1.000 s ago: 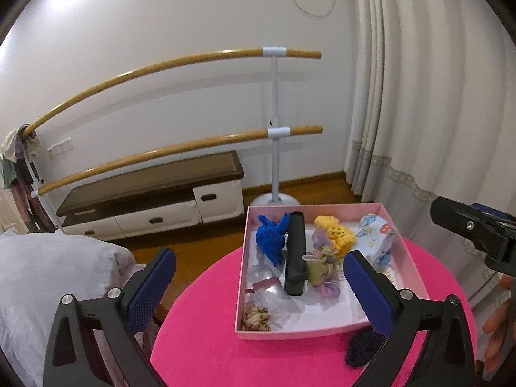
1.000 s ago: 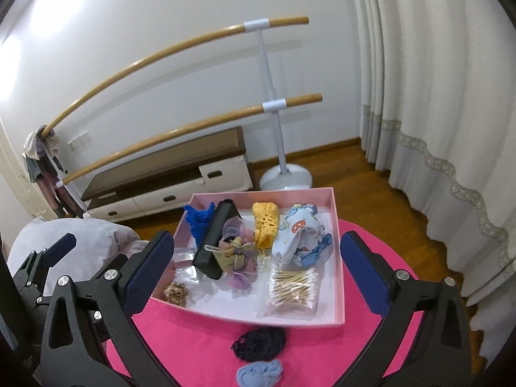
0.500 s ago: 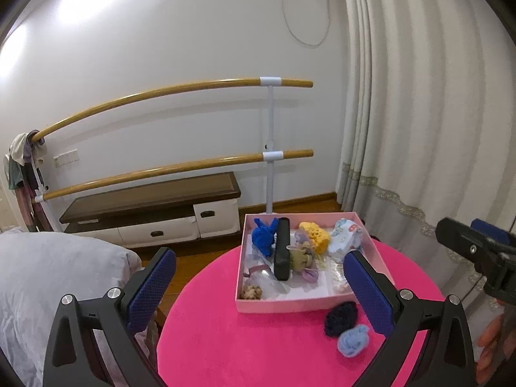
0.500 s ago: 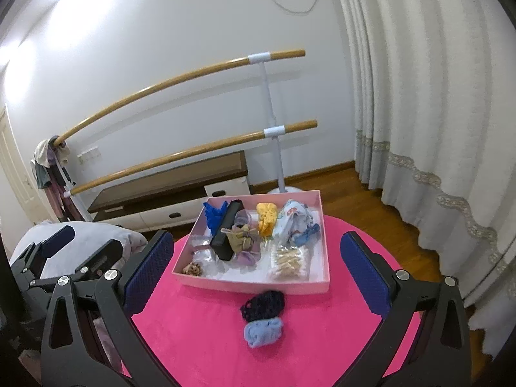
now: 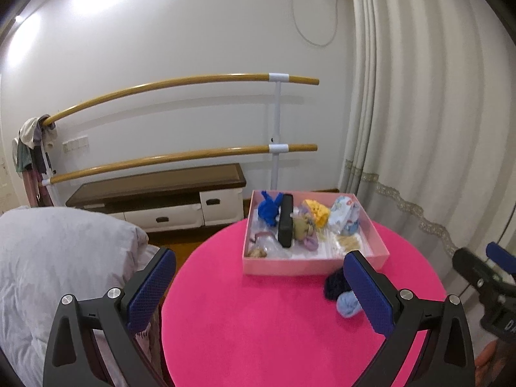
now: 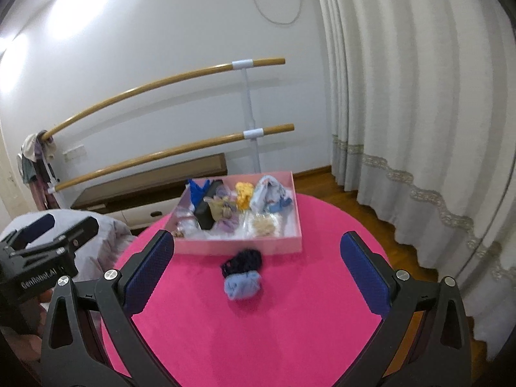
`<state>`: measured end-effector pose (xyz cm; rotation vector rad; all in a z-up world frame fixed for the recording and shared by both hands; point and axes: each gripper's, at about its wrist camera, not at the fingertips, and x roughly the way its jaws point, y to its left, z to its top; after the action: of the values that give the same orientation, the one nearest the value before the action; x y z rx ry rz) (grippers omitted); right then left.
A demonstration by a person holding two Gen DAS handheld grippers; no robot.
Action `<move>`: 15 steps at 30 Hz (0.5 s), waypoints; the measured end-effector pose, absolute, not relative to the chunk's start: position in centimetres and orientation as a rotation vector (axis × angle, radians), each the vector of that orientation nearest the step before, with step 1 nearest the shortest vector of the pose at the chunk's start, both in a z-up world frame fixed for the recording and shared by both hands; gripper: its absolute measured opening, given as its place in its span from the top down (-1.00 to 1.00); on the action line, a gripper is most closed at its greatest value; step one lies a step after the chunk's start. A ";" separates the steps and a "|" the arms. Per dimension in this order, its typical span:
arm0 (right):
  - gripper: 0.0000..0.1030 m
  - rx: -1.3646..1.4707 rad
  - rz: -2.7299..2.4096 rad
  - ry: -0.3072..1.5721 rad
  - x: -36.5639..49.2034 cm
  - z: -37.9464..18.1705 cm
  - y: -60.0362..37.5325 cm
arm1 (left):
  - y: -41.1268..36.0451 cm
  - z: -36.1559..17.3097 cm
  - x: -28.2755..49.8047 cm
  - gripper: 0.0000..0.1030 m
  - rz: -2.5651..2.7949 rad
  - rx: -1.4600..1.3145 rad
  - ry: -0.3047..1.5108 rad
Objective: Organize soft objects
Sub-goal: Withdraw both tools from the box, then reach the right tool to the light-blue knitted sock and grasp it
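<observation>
I hold my right gripper (image 6: 258, 277) w/ jaws wide & empty, aimed at the light-blue soft ball (image 6: 242, 285); it sits on the pink table (image 6: 290, 329) touching the dark knit piece (image 6: 241, 262), just outside the pink box (image 6: 238, 247). Left gripper (image 5: 258, 293) also spread, empty, off to the side so it's clear.

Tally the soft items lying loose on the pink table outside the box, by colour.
Dark navy knitted item: 1
Light blue knitted item: 1
Total: 2, touching each other just in front of the pink box.
</observation>
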<state>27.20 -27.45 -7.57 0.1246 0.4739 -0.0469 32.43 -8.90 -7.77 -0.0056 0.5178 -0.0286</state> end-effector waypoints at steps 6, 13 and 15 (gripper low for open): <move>-1.00 0.126 -0.045 0.519 26.1 -9.8 -27.4 | -8.8 -8.7 30.6 -1.00 -0.022 -0.007 0.546; -1.00 0.126 -0.033 0.540 26.1 -10.6 -27.1 | -9.4 -9.2 29.7 -1.00 -0.035 0.009 0.574; -1.00 0.125 -0.032 0.540 26.0 -10.6 -27.1 | -9.2 -9.1 29.7 -1.00 -0.035 0.004 0.578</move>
<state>26.00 -27.12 -10.65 0.1251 0.5398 -0.0324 29.74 -9.22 -9.13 0.0038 0.5776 -0.0351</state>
